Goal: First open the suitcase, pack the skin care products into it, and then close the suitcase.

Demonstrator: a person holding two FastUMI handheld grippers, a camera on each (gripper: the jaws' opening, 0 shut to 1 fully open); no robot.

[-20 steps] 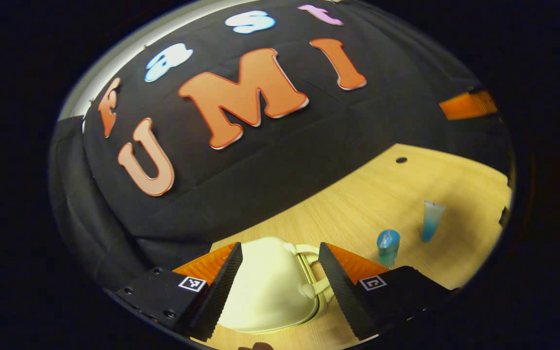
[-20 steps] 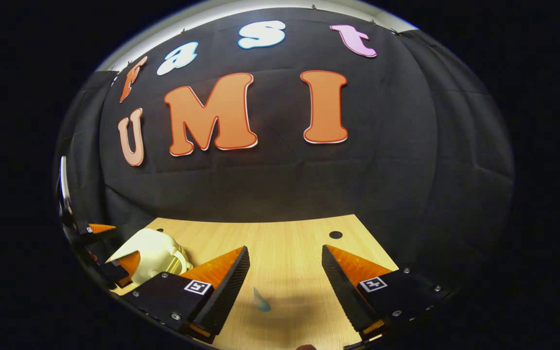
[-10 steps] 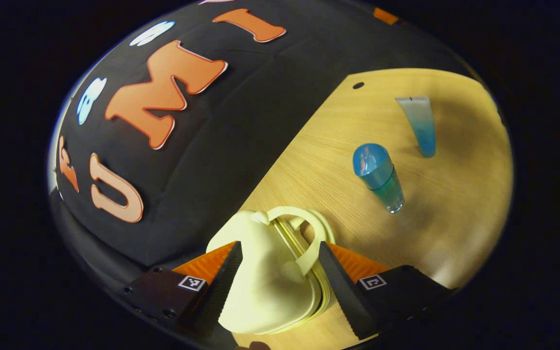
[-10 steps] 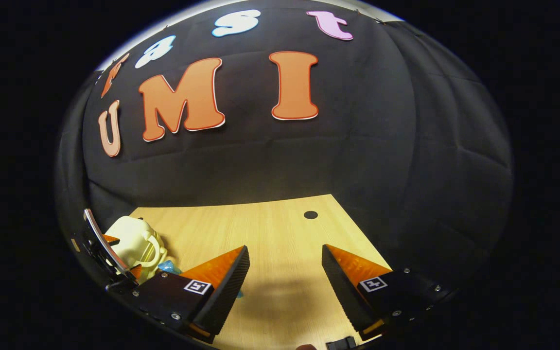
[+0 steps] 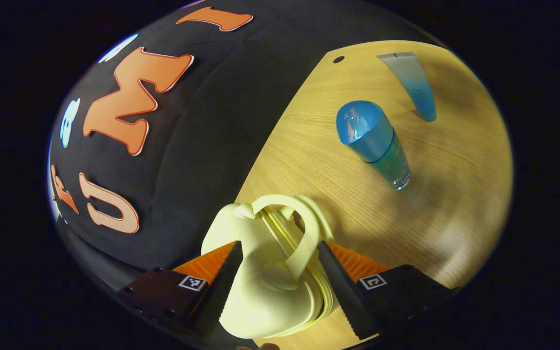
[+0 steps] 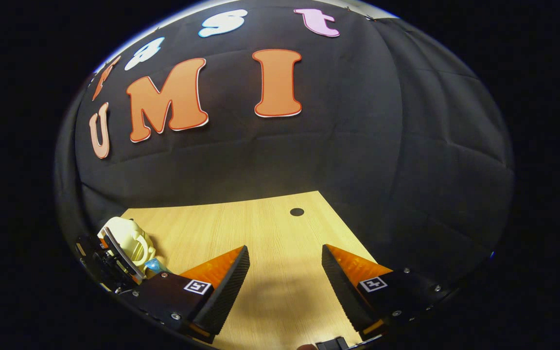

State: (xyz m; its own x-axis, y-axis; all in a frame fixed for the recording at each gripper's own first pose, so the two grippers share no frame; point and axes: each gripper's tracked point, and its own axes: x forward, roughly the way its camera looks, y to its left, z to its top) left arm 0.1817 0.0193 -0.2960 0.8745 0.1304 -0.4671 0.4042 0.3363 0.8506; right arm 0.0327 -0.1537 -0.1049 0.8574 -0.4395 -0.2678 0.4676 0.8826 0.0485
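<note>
A small cream suitcase (image 5: 260,287) stands shut on the wooden table (image 5: 455,194), its looped handle (image 5: 306,233) up. My left gripper (image 5: 279,245) is open and straddles it, one finger on each side of the shell. A blue-capped bottle (image 5: 375,143) stands to the right, and a pale blue tube (image 5: 413,85) lies beyond it. In the right gripper view, my right gripper (image 6: 285,250) hangs open over bare table with nothing between its fingers. At that view's far left are the suitcase (image 6: 122,233), the left gripper (image 6: 110,265) and a bit of the bottle (image 6: 156,265).
The black cloth wall (image 6: 270,160) runs close behind the table's back edge. A small round hole (image 6: 297,212) sits in the tabletop near that edge, also seen from the left gripper as a hole (image 5: 338,59) beside the tube.
The left gripper has tilted and come closer around the suitcase, so the bottle and tube look larger and higher. The right gripper has shifted and the tube has left its view.
</note>
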